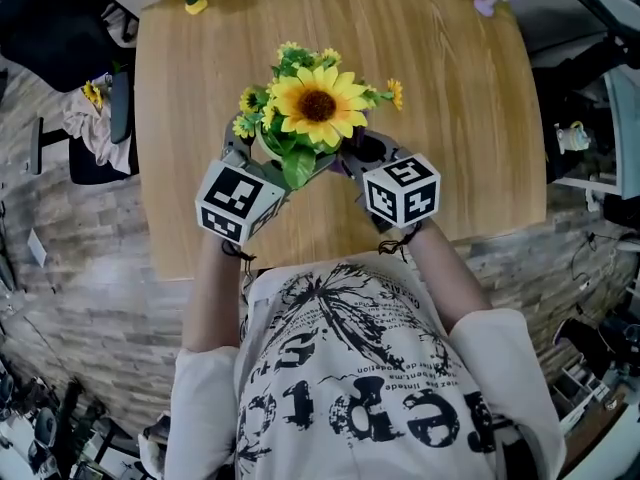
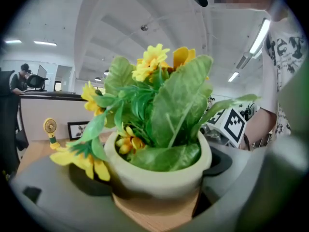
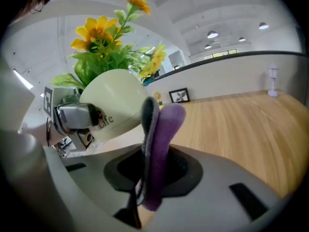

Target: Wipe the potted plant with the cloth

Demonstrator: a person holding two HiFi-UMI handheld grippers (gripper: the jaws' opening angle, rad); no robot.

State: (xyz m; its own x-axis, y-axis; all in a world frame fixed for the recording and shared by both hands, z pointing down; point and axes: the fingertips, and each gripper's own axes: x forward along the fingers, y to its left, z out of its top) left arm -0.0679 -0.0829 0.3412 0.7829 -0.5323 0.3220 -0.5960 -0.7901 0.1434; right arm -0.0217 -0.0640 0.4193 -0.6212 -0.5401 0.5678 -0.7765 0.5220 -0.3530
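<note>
Left claw (image 2: pixel 157 197) is clamped round the cream pot (image 3: pixel 118 105) of the potted plant (image 1: pixel 310 108), holding it over the worktop (image 1: pixel 450 118). The right claw (image 3: pixel 154 178) pinches a folded purple-grey cloth (image 3: pixel 161 144), whose top appears to rest against the pot's side just ahead. I judge wiping has reached the pot wall only; the leaves above both claws remain.

Bright, even overhead light, soft shadows; gripper views bulge, dark-cornered, with blurred near foreground
</note>
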